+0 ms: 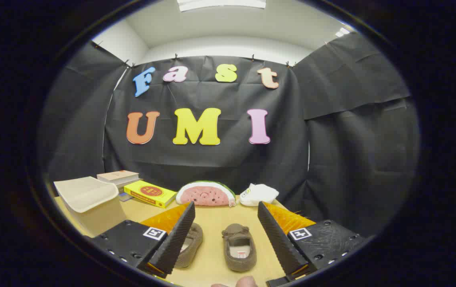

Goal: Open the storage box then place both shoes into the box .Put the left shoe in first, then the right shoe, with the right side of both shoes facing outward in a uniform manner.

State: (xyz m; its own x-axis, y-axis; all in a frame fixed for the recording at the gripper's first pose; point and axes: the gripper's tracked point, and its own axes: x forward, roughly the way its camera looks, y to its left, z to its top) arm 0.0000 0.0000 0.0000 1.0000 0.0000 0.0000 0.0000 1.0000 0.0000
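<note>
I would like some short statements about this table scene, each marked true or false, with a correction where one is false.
1. The gripper has its jaws open, holding nothing. True.
2. Both shoes already lie inside the storage box. False: the right-hand shoe lies on the table between the jaws, and the other shoe lies beside it, partly behind one finger.
3. The storage box stands beyond the fingers, next to a stack of books. True.
4. The yellow book lies on top of the storage box. False: it lies on the table, beside the box.
5. A watermelon-shaped cushion lies beyond the shoes, near the back wall. True.
</note>
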